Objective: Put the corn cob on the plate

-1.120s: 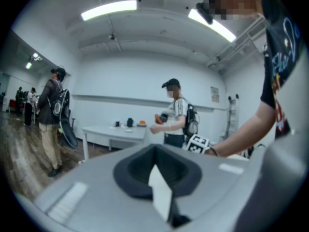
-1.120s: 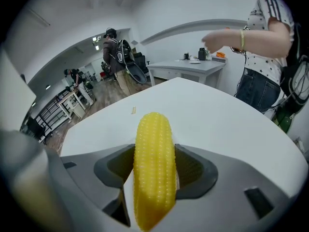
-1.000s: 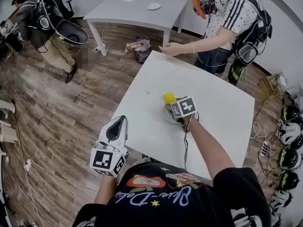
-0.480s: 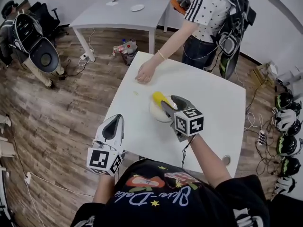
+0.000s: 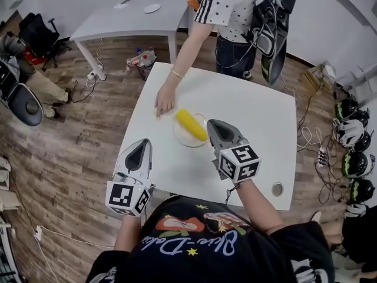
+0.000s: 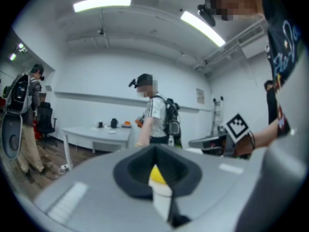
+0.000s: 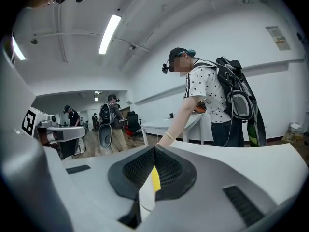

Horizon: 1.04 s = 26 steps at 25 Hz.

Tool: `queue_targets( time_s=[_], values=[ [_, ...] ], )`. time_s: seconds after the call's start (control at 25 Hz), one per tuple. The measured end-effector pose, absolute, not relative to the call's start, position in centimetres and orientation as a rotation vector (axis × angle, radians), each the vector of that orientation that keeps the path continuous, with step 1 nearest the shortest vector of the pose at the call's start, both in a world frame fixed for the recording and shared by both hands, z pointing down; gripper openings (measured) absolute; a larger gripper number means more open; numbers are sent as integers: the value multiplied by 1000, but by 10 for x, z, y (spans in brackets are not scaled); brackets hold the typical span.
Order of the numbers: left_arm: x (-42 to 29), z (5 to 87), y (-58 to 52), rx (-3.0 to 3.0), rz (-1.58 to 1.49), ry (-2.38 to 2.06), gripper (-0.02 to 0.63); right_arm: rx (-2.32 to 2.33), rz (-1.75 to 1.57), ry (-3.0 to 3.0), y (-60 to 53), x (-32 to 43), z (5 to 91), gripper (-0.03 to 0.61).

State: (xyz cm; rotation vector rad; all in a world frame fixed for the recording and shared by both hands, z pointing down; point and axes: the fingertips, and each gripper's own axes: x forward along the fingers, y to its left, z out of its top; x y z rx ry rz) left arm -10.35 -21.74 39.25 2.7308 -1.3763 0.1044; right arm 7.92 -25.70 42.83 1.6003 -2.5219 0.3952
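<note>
The yellow corn cob [image 5: 191,124] lies aslant on the white plate [image 5: 182,138] in the middle of the white table [image 5: 253,128]. My right gripper [image 5: 212,124] hovers just right of the plate, lifted off the table, shut and empty. My left gripper [image 5: 144,142] is at the table's near left edge, shut with nothing in it. In the left gripper view, the corn cob [image 6: 157,174] and plate [image 6: 162,191] show through the slit of the left gripper [image 6: 155,150]. The right gripper [image 7: 154,148] also frames the corn cob [image 7: 155,178].
Another person in a star-print shirt [image 5: 232,5] stands across the table, with a hand [image 5: 164,104] resting beside the plate's far left. A small round disc [image 5: 277,188] lies near the table's right front corner. Helmets [image 5: 347,134] line the floor at right.
My right gripper has let go of the corn, risen and pulled back toward me, and its jaws have closed. The other person's hand has slid along the table toward the plate.
</note>
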Motion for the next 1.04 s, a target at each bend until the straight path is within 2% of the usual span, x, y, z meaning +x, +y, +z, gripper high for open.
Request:
queue_targets(
  time_s=[1.04],
  values=[
    [-91, 388, -220, 2747, 127, -1369, -9, 1605, 361, -2483, -256, 91, 424, 14]
  ],
)
